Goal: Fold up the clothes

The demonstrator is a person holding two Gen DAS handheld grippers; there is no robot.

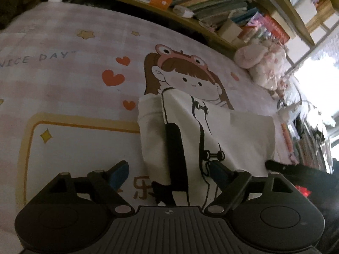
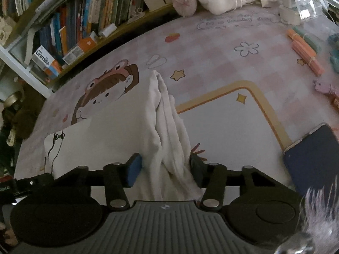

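My left tongs [image 1: 167, 173] gape over the white shirt [image 1: 233, 131] on the table [image 1: 74, 148], right tongs [image 2: 165, 167] apart w/ its bunched sleeve [image 2: 167, 127] between, so sleeve could slip & fold go crooked.

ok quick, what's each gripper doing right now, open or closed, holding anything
Left gripper: open, with the white shirt lying between its fingers, not pinched.
Right gripper: open, bunched shirt cloth between its fingers, not clearly clamped.
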